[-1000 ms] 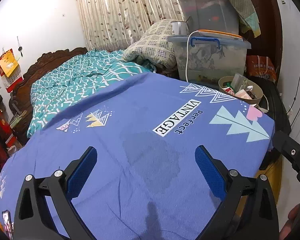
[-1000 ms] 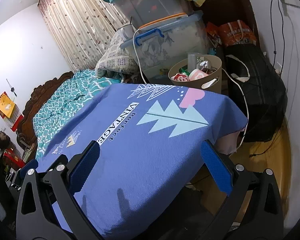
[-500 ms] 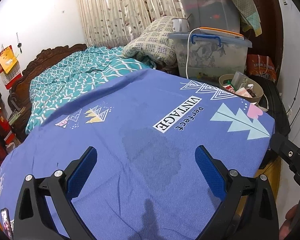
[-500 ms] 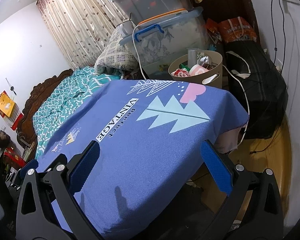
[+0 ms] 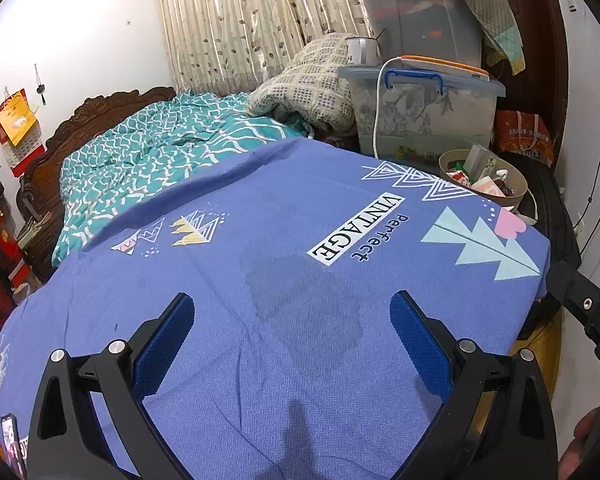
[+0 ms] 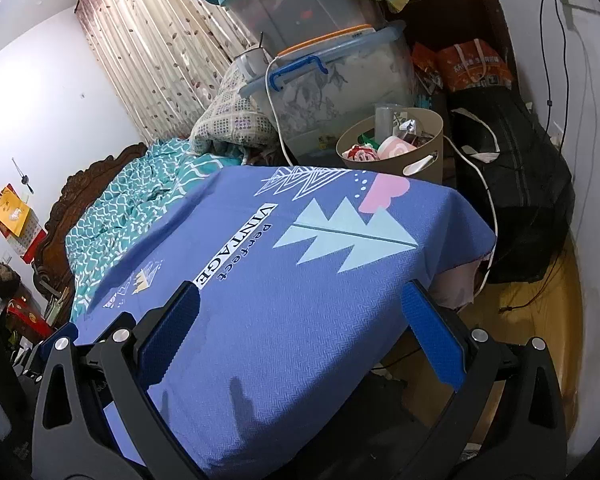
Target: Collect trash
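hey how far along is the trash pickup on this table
Looks nearly done: the blue cloth shows no loose trash, only a dark damp-looking patch, and the beige bin beyond it holds wrappers. Nothing is in hand; left gripper and right gripper are open and empty. No trash visibly remains.

The left gripper [image 5: 292, 320] hangs with its blue-padded fingers [image 5: 164, 340] spread wide, nothing between them. The right gripper [image 6: 300, 320] is equally wide apart and empty, its body [image 5: 588, 312] showing at the left view's right edge.
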Motion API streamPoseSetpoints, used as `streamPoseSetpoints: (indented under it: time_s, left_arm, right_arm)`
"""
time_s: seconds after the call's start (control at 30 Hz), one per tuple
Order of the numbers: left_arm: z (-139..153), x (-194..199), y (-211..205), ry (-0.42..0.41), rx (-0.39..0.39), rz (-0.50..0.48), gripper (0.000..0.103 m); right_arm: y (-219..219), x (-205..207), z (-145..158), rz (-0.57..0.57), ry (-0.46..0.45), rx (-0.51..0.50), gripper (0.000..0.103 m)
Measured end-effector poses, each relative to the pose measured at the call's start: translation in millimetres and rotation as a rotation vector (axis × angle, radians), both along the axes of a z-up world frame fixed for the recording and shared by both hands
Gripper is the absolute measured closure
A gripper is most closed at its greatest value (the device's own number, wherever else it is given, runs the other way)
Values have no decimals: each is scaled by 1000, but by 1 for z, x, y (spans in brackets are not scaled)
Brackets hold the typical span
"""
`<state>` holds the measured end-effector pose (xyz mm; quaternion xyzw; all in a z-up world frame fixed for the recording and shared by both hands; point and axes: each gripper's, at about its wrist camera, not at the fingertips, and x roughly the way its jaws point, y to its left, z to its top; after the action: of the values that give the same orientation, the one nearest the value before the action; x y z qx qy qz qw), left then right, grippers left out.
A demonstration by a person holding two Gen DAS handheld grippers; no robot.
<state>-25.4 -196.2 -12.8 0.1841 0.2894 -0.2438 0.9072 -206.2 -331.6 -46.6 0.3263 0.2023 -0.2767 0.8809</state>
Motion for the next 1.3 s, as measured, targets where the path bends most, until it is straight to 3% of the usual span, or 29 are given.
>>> streamPoseSetpoints:
  time_s: [1.3]
  left_arm:
    - [-3,-4,-6,11,20,-29,8]
  right_arm:
    - [-2,0,3,3,0,-3,3]
